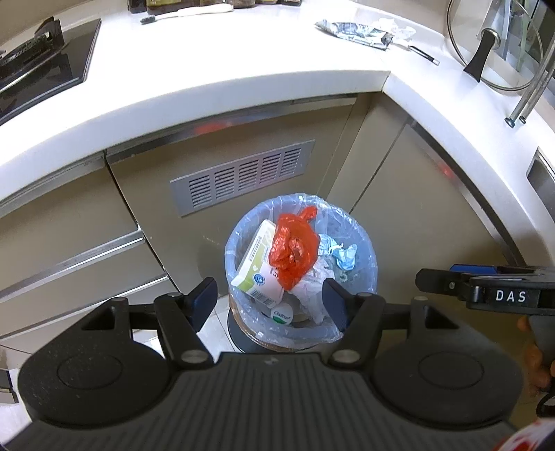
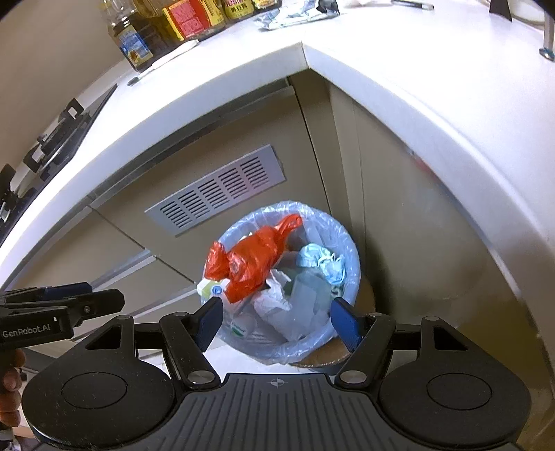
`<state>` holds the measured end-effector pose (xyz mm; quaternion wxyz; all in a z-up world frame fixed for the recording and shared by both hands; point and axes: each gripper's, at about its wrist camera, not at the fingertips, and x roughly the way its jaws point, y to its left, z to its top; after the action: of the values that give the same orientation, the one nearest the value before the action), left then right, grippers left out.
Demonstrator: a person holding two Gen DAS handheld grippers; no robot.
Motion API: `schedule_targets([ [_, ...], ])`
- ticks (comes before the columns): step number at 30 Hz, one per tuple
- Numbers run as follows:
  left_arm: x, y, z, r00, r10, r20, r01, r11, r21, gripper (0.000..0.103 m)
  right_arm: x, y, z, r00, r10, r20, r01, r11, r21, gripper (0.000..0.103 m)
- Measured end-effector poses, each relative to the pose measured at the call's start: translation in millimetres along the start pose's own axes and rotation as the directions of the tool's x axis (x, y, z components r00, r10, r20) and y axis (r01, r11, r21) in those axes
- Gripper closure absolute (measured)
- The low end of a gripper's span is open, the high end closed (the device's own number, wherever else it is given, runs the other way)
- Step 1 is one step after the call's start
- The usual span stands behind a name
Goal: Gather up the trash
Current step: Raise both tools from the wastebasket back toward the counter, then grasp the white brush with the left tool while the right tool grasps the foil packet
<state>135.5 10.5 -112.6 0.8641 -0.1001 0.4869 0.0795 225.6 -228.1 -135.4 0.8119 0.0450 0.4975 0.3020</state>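
Beside cabinet, lined bin [image 1: 364, 274], "DAS" on right gripper [image 1: 437, 277], "GenRobot.AI" on left gripper [image 2: 100, 298]

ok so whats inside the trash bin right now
Inside the lined trash bin: an orange plastic bag on top, a green-and-white box, crumpled blue material and white paper. Anything deeper is covered.

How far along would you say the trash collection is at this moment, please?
Done: the lined bin on the floor already holds an orange bag, a carton and crumpled tissue. In hand: nothing; the left gripper and right gripper are above the bin, jaws open and empty. Left: a crumpled foil wrapper lies on the counter.
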Motion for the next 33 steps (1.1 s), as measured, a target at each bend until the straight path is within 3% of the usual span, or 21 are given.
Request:
schedule_targets([
  [7, -9.0, 6.4, 11.6, 0.999, -0.012, 0.05, 0.012, 1.0, 0.008, 0.039, -6.9, 3.5, 10.3, 0.999, 0.011, 0.049, -0.01, 1.0, -0.014, 0.034],
  [14, -16.9, 26.8, 43.6, 0.992, -0.037, 0.123, 0.032, 0.999, 0.041, 0.039, -12.0, 10.5, 26.8, 0.994, 0.017, 0.111, -0.015, 1.0, -0.016, 0.034],
  [24, -15.6, 72.7, 127.7, 0.964, -0.072, 0.255, 0.036, 0.989, 0.141, 0.04, -11.1, 21.6, 75.2, 0.964, 0.009, 0.265, -0.018, 0.999, 0.032, 0.034],
  [33, 19.1, 109.5, 205.9, 0.937, -0.082, 0.34, -0.007, 0.968, 0.252, 0.04, 2.8, 25.9, 124.5, 0.935, -0.059, 0.35, 0.031, 0.996, 0.085, 0.034],
])
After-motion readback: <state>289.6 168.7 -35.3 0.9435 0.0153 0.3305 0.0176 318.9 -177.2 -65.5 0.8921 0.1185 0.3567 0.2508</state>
